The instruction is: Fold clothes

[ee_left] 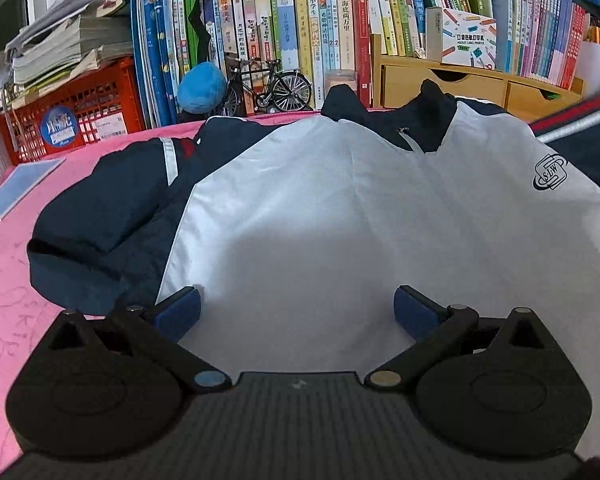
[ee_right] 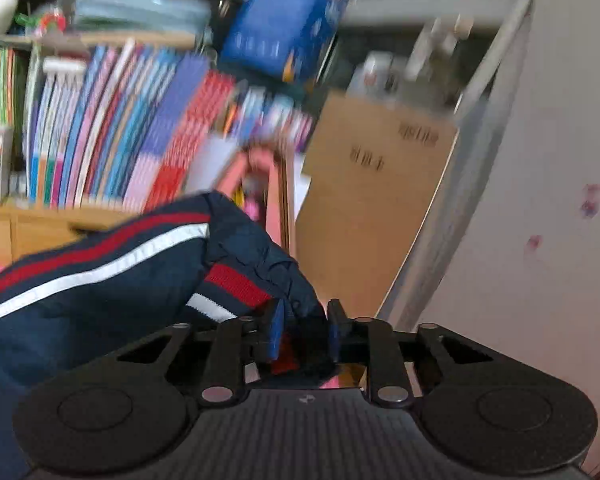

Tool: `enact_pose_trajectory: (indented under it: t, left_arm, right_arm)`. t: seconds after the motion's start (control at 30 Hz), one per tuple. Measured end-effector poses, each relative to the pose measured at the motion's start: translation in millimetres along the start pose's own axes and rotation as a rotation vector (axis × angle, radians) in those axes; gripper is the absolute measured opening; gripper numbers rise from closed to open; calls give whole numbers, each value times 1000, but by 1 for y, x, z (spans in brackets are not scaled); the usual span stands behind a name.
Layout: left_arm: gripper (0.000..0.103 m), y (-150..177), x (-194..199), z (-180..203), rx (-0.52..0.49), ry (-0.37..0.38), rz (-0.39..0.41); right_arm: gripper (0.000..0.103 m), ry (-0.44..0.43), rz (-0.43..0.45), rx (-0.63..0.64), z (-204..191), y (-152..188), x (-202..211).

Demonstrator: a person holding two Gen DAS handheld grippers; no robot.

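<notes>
A white and navy jacket [ee_left: 340, 200] lies front-up on the pink table [ee_left: 12, 280], its collar toward the bookshelf. Its left navy sleeve [ee_left: 112, 200] lies bunched on the pink surface. My left gripper [ee_left: 296, 304] hovers open over the white lower part, its blue pads wide apart and nothing between them. In the right wrist view the other navy sleeve [ee_right: 100, 280], with red and white stripes, is lifted off the table. My right gripper [ee_right: 304, 328] is shut on the sleeve cuff [ee_right: 236, 284], the fabric pinched between the blue pads.
A packed bookshelf [ee_left: 300, 20] stands behind the table with a red crate [ee_left: 76, 112], a model bicycle [ee_left: 272, 84] and a blue plush [ee_left: 200, 86]. A wooden drawer unit [ee_left: 460, 84] sits behind the collar. A cardboard box [ee_right: 372, 200] and a white wall [ee_right: 540, 200] are at the right.
</notes>
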State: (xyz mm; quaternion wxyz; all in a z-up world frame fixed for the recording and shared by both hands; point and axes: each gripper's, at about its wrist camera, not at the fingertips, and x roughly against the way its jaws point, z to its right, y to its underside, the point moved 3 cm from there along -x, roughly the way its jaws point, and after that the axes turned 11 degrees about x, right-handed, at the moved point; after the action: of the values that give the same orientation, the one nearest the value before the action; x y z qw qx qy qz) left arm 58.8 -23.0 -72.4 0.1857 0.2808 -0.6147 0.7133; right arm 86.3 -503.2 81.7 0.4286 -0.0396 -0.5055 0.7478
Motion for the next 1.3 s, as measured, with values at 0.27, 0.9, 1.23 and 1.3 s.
enact_pose_trajectory:
  t: [0.27,0.9,1.23,1.3]
  left_arm:
    - [103,-2,0,0,7,0,6]
    - [103,-98,-78,-155,263,-200,-99]
    - [7,-125,-56,-150,229,-59,53]
    - [6,-147,-31,-164,228,-114,158]
  right_arm:
    - [103,-346,173,100,-100,6,89]
    - [90,-941,86,242,-330,36,156]
    - [96,-950,49,212,-334,31,147]
    - [97,-948,50,214,-334,30,147]
